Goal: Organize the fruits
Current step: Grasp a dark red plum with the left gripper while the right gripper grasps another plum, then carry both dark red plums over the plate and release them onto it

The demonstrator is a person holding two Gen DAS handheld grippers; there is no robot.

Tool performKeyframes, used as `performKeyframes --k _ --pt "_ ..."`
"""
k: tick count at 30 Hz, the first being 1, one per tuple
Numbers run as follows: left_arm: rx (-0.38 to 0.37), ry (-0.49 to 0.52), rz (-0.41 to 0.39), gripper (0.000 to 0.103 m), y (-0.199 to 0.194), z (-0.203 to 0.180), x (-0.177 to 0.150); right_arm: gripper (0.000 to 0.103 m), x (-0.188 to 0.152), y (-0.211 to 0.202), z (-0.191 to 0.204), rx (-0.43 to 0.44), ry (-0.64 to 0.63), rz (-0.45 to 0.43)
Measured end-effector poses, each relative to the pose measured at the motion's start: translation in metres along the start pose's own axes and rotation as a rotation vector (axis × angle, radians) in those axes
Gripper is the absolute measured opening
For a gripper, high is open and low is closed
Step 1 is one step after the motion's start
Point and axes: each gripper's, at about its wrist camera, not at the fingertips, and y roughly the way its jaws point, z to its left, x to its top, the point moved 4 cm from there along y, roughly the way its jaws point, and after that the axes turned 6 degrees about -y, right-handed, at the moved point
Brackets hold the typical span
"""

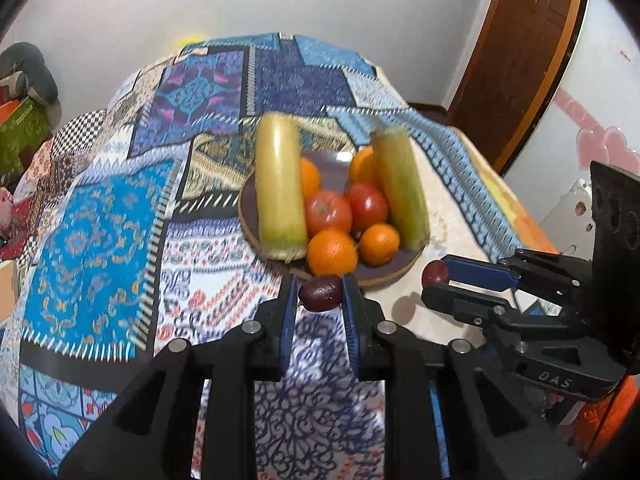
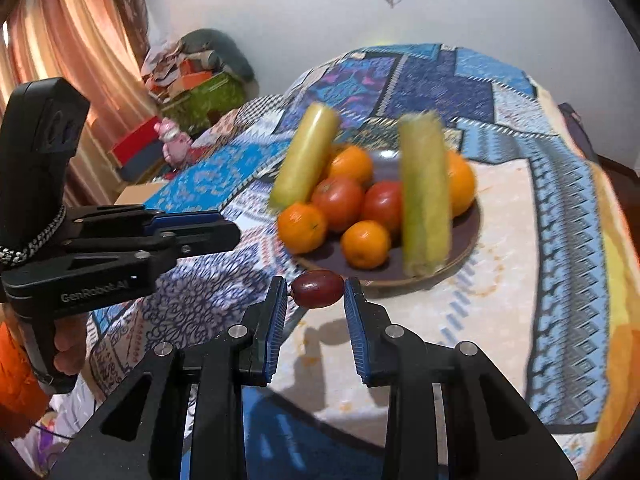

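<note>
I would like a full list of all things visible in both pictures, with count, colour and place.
plate: one, dark purple, on the patterned cloth.
oranges: four, orange, on the plate.
tomatoes: two, red, middle of the plate.
corn cobs: two, yellow-green, along the plate's two sides.
small dark fruits: two, dark red, one in each gripper.
patterned cloth: one, mostly blue, covering the table.
curtain: pink-orange, at the far wall.
door: brown, behind the table.
left gripper: black, blue pads, jaws shut on a fruit.
right gripper: same, jaws shut on the other fruit.
</note>
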Motion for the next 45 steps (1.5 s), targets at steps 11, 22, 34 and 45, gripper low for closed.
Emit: performKeyframes --k 11,22,34,45 --pt "-0.021 -0.01 -0.033 0.022 0.015 -0.012 0.04 0.027 0.032 -0.002 -0.019 -0.06 -0.014 -0.071" --pt "-0.026 -0.04 -0.037 0.022 0.04 -0.006 0.077 0.027 0.077 0.015 -0.03 -0.087 -0.09 -0.107" --pt "-0.04 -0.061 -0.034 0.029 0.053 0.0 0.087 0.032 0.085 0.022 -0.033 -0.069 -0.086 -0.099" --pt "-0.028 -0.059 -0.117 0.029 0.008 -0.002 0.087 0.034 0.09 -0.012 -0.03 -0.076 -0.07 -0.162"
